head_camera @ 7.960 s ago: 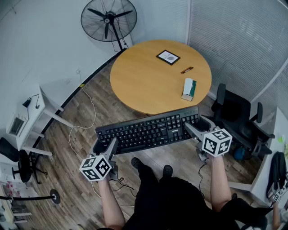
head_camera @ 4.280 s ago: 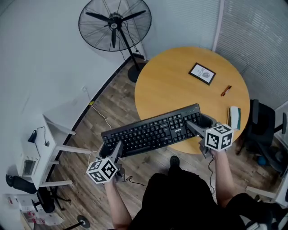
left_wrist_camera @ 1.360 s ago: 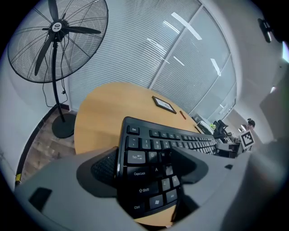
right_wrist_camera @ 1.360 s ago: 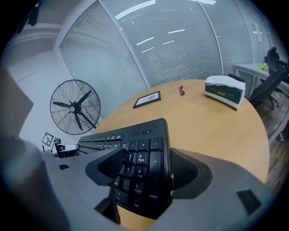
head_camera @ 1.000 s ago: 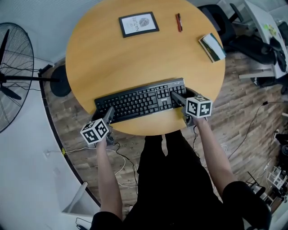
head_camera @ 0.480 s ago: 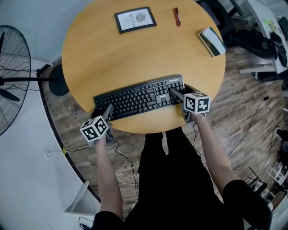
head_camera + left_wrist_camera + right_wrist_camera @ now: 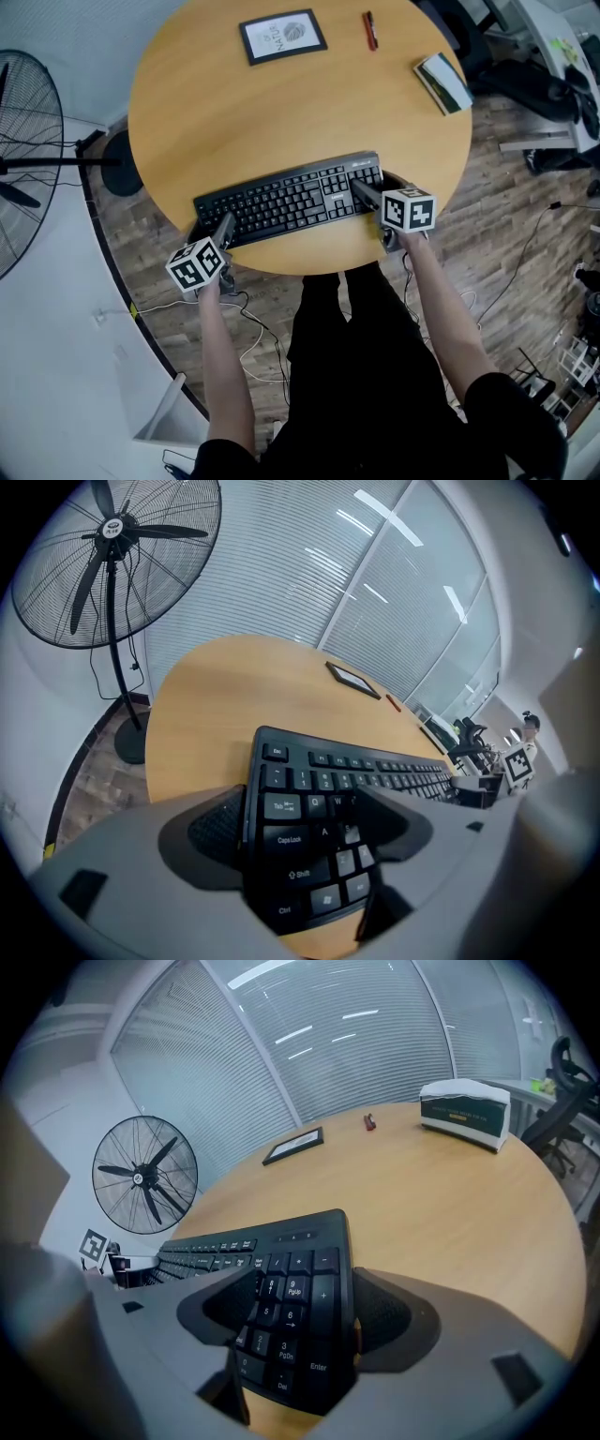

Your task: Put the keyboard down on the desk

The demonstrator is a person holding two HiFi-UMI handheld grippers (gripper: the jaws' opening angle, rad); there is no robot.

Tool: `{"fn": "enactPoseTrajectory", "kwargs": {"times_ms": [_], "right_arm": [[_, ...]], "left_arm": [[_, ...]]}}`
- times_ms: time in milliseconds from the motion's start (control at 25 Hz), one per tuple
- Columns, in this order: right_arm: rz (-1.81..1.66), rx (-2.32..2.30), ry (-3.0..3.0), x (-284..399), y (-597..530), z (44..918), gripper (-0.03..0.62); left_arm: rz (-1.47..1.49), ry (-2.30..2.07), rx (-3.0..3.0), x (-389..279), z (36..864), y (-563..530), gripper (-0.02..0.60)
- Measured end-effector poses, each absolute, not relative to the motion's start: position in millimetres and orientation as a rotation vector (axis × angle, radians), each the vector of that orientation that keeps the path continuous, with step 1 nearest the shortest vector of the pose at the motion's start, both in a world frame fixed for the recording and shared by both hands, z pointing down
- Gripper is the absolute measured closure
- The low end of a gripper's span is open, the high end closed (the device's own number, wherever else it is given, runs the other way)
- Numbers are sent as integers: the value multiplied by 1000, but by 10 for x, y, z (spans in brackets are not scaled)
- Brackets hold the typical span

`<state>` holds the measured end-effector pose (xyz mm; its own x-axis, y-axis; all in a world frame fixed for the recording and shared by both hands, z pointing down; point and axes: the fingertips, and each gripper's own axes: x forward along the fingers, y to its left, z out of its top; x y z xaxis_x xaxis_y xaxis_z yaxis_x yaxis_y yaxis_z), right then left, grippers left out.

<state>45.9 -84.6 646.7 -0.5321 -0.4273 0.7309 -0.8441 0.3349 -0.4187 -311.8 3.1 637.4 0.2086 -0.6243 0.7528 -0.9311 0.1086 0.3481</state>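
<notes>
A black keyboard lies lengthwise over the near part of the round wooden table, level with the top; whether it touches the wood I cannot tell. My left gripper is shut on its left end, one jaw over the letter keys and one against the edge. At the number-pad end, my right gripper is shut the same way. Both marker cubes hang just off the table's front edge.
At the far side of the table lie a framed picture, a red pen and a small box. A standing fan is at the left, an office chair at the right. Cables trail on the wooden floor.
The keyboard, held at both ends throughout, came from over the floor to over the table's near part. In the last half second it only edged slightly farther onto the table.
</notes>
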Motion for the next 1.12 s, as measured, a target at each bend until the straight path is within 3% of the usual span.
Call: {"fn": "enactPoseTrajectory", "kwargs": {"times_ms": [1120], "right_arm": [[1116, 1103, -2063, 482, -832, 6568, 267]], "left_arm": [[475, -1508, 1598, -3119, 6406, 34, 233]]}}
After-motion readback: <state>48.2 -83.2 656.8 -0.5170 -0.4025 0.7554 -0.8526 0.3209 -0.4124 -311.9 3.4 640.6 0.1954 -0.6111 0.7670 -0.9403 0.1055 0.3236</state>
